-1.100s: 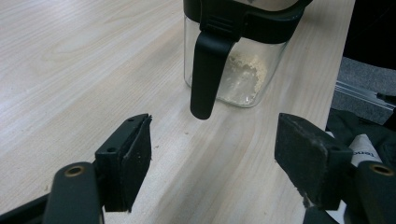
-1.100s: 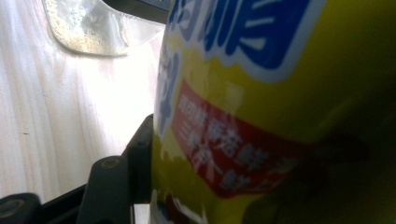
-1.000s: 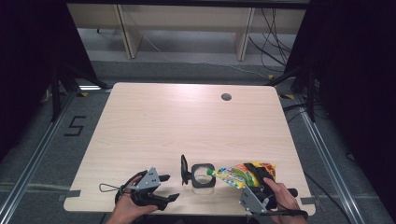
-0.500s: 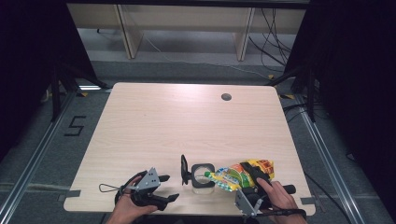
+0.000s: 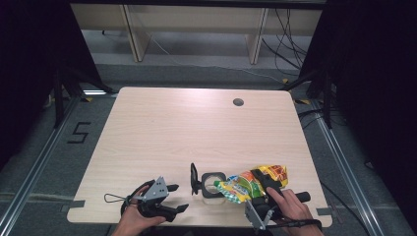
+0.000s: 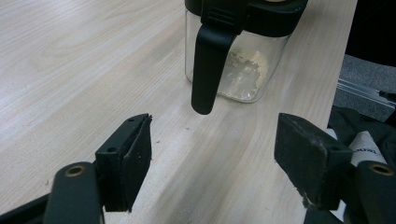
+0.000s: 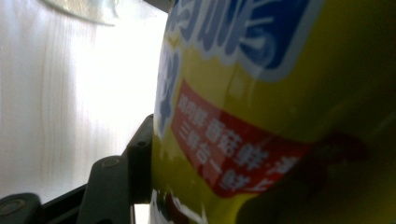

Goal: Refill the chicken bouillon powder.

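Snack bag in right hand-held gripper

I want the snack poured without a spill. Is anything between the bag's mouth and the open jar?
Nothing visible is in the way. The snack bag, clamped in the right gripper, lies tilted with its end at the rim of the jar. The lid stands swung open on the far side, away from the bag.
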The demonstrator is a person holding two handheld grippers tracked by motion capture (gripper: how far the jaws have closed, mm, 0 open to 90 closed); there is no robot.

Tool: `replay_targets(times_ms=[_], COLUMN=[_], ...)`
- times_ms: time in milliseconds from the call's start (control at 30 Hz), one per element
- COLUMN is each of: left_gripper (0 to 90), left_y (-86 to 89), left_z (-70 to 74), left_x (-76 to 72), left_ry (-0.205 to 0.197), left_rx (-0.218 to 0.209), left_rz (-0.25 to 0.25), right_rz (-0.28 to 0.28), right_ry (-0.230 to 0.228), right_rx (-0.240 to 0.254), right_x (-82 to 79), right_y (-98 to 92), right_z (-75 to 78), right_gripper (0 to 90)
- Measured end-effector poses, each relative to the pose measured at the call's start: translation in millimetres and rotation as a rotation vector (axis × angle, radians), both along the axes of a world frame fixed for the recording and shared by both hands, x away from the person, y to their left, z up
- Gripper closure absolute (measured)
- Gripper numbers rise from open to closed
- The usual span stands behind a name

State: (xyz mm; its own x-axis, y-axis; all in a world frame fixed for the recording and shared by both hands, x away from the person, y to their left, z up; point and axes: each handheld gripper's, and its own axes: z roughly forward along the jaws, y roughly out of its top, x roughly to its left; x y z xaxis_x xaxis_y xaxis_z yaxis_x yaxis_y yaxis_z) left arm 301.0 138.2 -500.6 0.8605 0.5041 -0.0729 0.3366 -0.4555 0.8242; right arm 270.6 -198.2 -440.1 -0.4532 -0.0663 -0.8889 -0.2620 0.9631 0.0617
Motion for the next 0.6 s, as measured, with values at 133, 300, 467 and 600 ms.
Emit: replay_targets(times_ms=[133,300,467,600], left_gripper=[27.3,27.3,27.0,26.6], left_y=[0.0,-0.6,-1.2,-0.6], left_z=[-0.1,-0.6,-1.2,-0.5], left_x=[0.0,-0.4,-0.8,-0.5], left_ry=[-0.001,-0.002,0.000,-0.002], left_rx=[0.000,-0.007,-0.013,-0.003], left_rz=[0.000,0.006,0.010,0.006], right_rz=[-0.003,0.018,0.000,0.006], right_ry=[-0.007,-0.044,-0.057,-0.068], right_rx=[-0.028,-0.111,-0.143,-0.162], right_x=[-0.7,-0.6,-2.6,-3.1], right_y=[1.5,5.4,7.8,10.0], right_z=[1.6,4.7,2.4,1.9], right_gripper=[42.4,42.4,42.4,42.4])
